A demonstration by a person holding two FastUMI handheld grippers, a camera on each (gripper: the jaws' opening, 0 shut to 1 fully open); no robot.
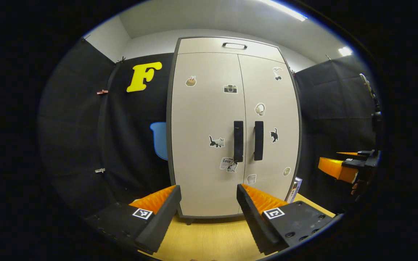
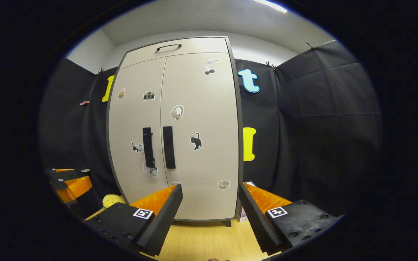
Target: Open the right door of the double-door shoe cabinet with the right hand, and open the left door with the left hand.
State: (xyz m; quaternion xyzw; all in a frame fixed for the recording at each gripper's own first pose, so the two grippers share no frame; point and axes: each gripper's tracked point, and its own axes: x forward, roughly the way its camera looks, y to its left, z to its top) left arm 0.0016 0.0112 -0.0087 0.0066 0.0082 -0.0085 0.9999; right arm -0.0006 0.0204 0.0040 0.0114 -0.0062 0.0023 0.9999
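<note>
A beige double-door shoe cabinet point(image 1: 230, 108) point(image 2: 180, 119) stands ahead with both doors closed and stickers on them. The left door's black vertical handle point(image 1: 238, 141) point(image 2: 147, 146) and the right door's black handle point(image 1: 258, 140) point(image 2: 168, 146) sit side by side at the centre seam. My left gripper point(image 1: 209, 203) is open, well short of the cabinet, aimed at the left door's lower part. My right gripper point(image 2: 210, 201) is open too, facing the right door's lower half, with nothing between its fingers. The right gripper point(image 1: 343, 166) appears far right in the left gripper view, the left gripper point(image 2: 69, 183) far left in the right gripper view.
The cabinet stands on a light wooden floor point(image 1: 209, 235). A top drawer with a black handle point(image 1: 234, 45) sits above the doors. A small box point(image 1: 295, 188) leans by the cabinet's right foot. A yellow object point(image 2: 113, 200) lies at its left foot. Black cloth walls close in on both sides.
</note>
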